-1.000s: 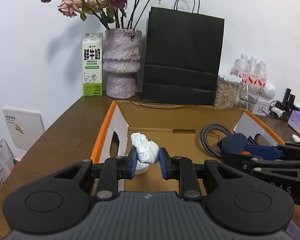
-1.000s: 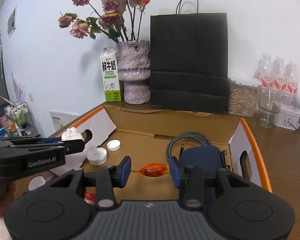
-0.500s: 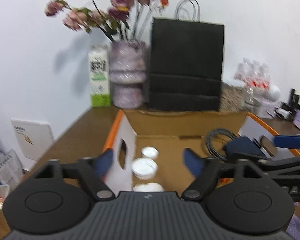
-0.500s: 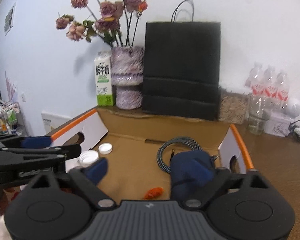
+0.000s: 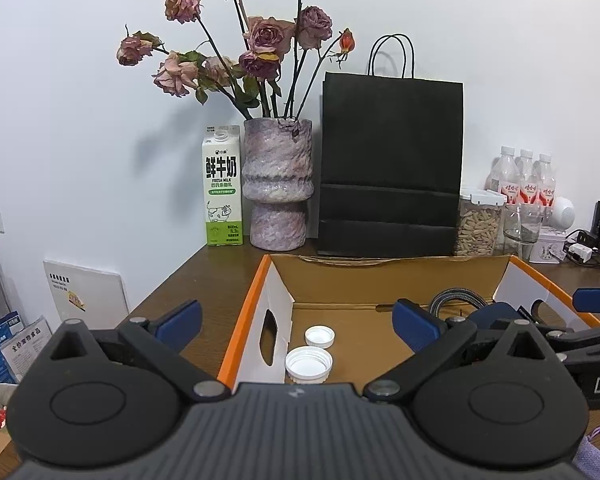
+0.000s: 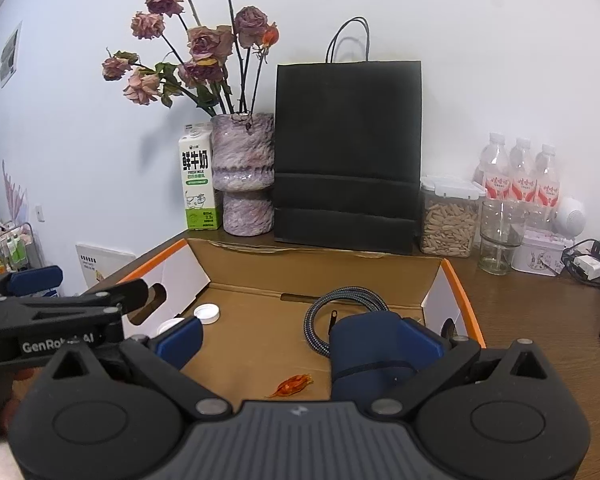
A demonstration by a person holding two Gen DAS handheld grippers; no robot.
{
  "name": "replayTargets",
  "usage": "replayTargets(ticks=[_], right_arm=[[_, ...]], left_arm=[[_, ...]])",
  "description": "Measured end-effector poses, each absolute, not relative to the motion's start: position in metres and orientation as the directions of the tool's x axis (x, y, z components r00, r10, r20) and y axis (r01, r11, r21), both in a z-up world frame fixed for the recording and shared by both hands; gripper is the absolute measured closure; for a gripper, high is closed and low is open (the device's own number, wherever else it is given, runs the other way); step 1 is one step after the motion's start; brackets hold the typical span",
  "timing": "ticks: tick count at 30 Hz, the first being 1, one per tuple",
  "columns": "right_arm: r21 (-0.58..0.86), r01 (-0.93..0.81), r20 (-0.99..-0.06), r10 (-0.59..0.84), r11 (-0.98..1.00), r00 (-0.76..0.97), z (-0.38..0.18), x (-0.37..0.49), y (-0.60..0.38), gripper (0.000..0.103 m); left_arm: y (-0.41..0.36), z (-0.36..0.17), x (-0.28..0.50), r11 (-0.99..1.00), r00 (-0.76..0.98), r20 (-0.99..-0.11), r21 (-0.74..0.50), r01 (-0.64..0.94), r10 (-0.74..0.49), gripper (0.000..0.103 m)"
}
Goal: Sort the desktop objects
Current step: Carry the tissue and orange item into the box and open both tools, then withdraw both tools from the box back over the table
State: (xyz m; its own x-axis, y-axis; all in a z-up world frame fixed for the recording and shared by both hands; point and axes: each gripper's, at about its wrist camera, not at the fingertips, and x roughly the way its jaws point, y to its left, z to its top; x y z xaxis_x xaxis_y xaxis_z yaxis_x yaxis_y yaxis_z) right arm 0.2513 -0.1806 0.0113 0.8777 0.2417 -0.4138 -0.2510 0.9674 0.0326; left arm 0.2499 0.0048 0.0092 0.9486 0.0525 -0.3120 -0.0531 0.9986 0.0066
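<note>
We hold the left gripper (image 5: 296, 322) over the near left corner of the cardboard box (image 5: 380, 280), its jaws having just swung wide apart with nothing between them. Ahead of its blue pads (image 5: 180, 320), two white bottle caps (image 5: 309, 364) lie open side up on the box floor, beside the white side wall with the hand-hole. Further right, our right gripper (image 6: 300, 338) also gapes, freshly opened and empty. Just below its spread fingers the orange candy wrapper (image 6: 292, 385) lies crumpled and glossy (twisted at both ends) on the brown floor. Right of that, under the right pad, sits a dark blue pouch (image 6: 370, 356) with a braided cable (image 6: 340, 298) coiled behind it.
</note>
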Motion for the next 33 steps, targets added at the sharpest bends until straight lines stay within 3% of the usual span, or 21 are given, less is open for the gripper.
replayTargets(ticks=[17, 33], right_arm=[[0.018, -0.278, -0.389, 0.263, 0.96, 0.883, 0.04, 0.226, -0.182, 0.0], [0.004, -0.255, -0.37, 0.239, 0.967, 0.898, 0.05, 0.136, -0.201, 0.0]], left_arm=[[0.01, 0.041, 0.225, 0.997, 0.964, -0.253, 0.008, -0.079, 0.078, 0.0], [0.033, 0.071, 0.145, 0.995, 0.977, -0.193, -0.013, -0.098, 0.093, 0.0]])
